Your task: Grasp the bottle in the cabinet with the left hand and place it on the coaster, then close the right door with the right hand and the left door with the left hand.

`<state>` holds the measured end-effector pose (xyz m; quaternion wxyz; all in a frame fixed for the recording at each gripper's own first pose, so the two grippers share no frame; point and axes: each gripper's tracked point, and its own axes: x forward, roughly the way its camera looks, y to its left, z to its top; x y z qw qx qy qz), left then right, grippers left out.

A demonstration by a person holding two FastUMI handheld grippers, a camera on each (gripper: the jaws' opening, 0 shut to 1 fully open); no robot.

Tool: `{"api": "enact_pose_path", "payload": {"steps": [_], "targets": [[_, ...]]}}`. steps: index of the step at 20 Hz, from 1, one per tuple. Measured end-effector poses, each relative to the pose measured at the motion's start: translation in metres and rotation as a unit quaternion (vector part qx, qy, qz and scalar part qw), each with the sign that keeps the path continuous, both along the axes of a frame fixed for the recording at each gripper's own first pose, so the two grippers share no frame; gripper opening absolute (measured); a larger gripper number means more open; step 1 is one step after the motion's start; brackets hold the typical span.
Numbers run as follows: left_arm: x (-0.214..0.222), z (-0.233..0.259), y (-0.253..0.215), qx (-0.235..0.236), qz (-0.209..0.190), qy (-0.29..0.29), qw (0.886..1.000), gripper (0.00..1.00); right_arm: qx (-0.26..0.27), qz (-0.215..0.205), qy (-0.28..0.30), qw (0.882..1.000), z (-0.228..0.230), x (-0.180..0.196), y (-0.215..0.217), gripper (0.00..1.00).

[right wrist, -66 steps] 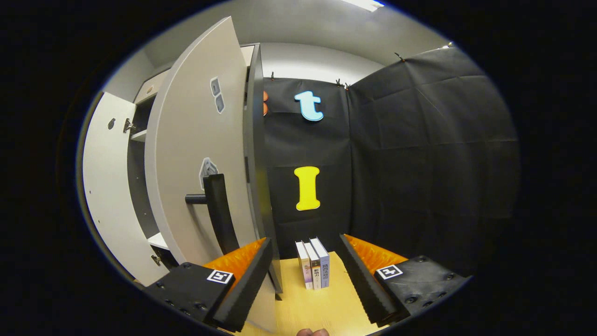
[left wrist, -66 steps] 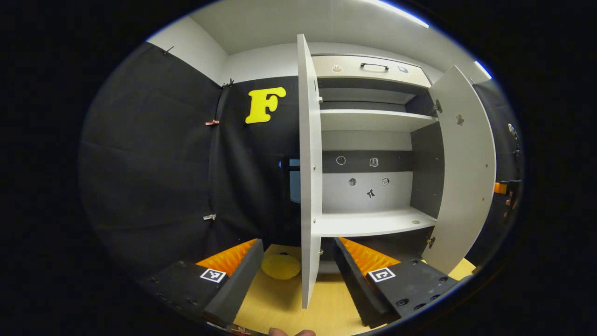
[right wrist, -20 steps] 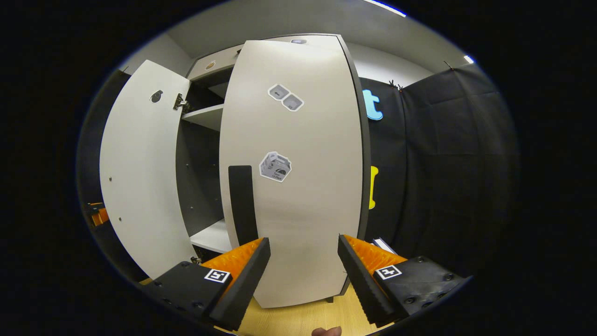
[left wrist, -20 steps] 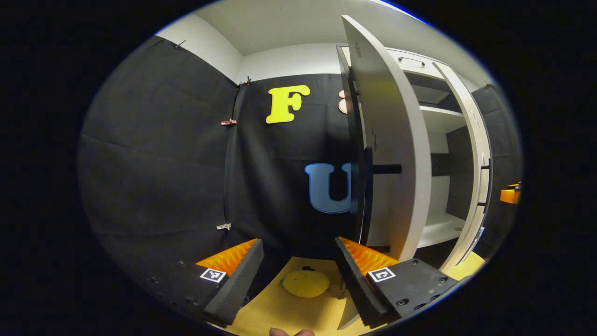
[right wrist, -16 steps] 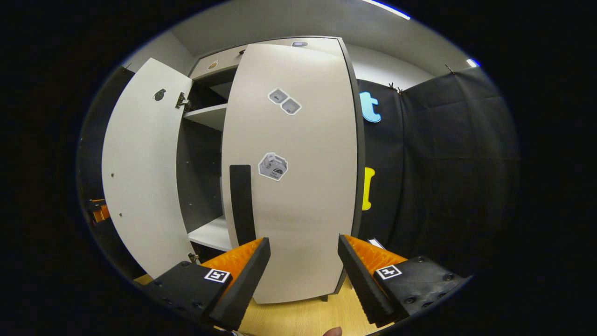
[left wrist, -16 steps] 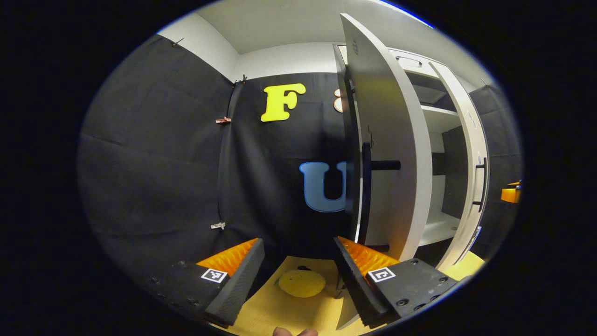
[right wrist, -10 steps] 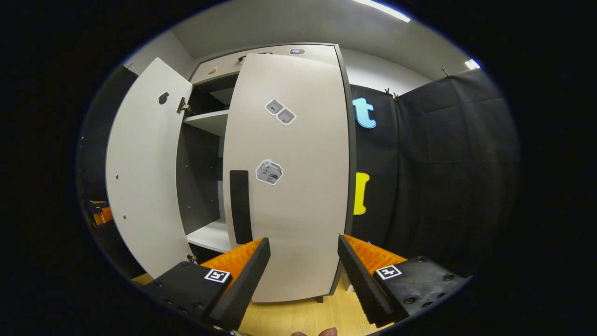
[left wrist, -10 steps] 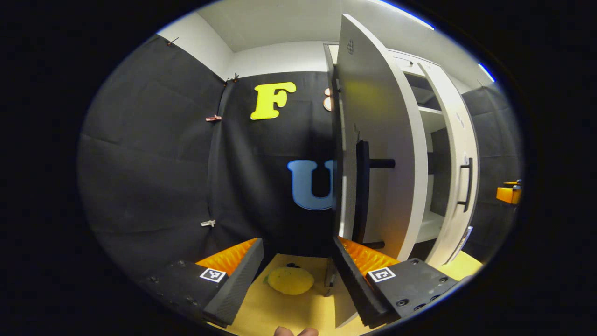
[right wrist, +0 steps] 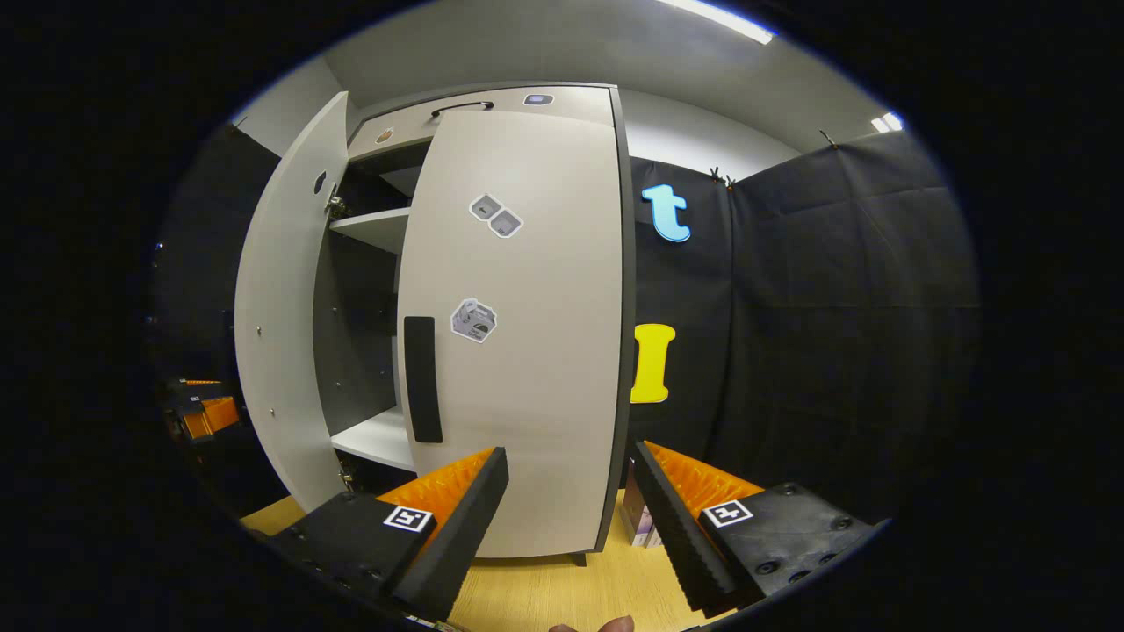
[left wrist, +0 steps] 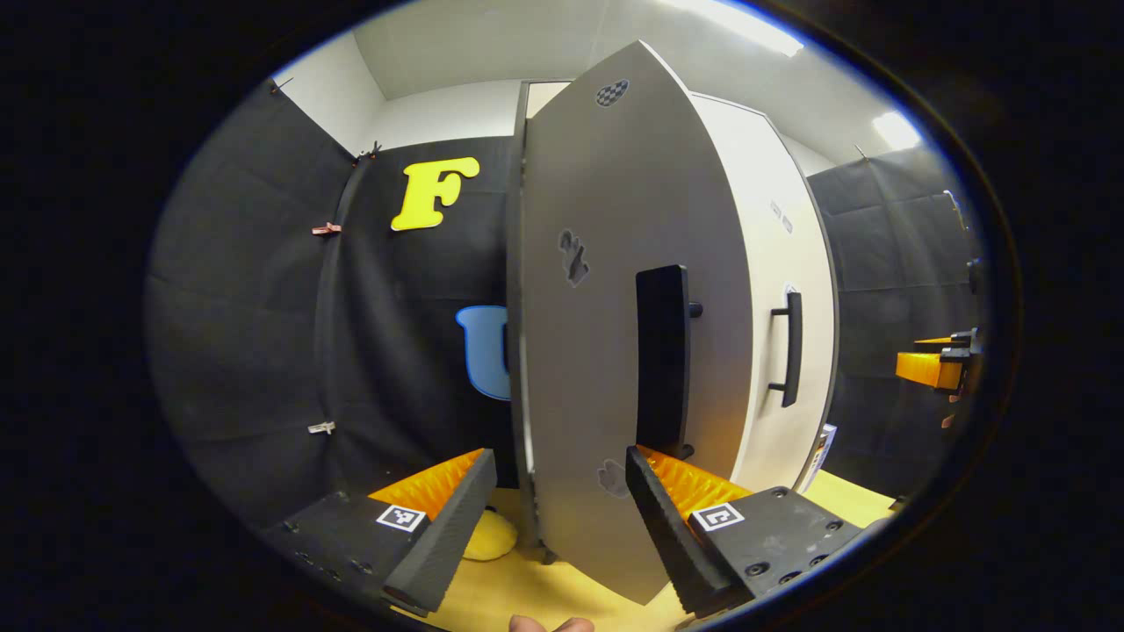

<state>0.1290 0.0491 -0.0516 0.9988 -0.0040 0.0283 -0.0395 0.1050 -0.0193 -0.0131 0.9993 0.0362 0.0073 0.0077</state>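
The left gripper view shows the left door (left wrist: 615,290) at centre frame, partly swung, and a yellow coaster (left wrist: 487,537) at lower centre; the bottle cannot be made out. The right gripper view shows the right door (right wrist: 518,351) shut. The left gripper (left wrist: 555,505) and right gripper (right wrist: 566,518) point forward, jaws spread, holding nothing.

Recording booth (black cloth wall (left wrist: 263,333), cabinet (right wrist: 518,351))

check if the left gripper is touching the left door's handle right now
Cannot tell. In the left gripper view the left gripper is open; one finger overlaps the foot of the left door's handle, with no plain gap or contact.
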Motion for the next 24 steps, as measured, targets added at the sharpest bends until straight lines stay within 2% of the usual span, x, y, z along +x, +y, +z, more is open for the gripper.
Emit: {"api": "enact_pose_path", "payload": {"steps": [2,5,6,7,12,19,24], "targets": [[0.008,-0.005,-0.015,-0.009,-0.012,0.006,1.000,0.92,0.001,-0.003,0.000,1.000,0.000,0.001,-0.005,0.95],[0.020,-0.008,-0.039,-0.012,-0.030,0.010,0.999,0.95,-0.003,-0.007,0.004,1.000,-0.004,0.001,-0.013,0.95],[0.023,-0.008,-0.048,-0.013,-0.037,0.010,0.999,0.92,-0.003,-0.008,0.006,1.000,-0.005,0.001,-0.015,0.95],[0.026,-0.009,-0.057,-0.013,-0.044,0.010,0.999,0.95,-0.004,-0.010,0.006,1.000,-0.006,0.001,-0.018,0.95],[0.040,-0.009,-0.074,0.001,-0.040,0.005,0.999,0.92,-0.008,-0.018,0.009,1.000,-0.010,0.002,-0.028,0.95],[0.060,-0.013,-0.095,-0.019,-0.054,0.007,0.998,0.93,-0.010,-0.018,0.011,1.000,-0.009,0.009,-0.030,0.95],[0.073,-0.014,-0.105,-0.017,-0.058,0.003,0.998,0.94,-0.014,-0.014,0.013,1.000,-0.012,0.010,-0.026,0.96]]}}
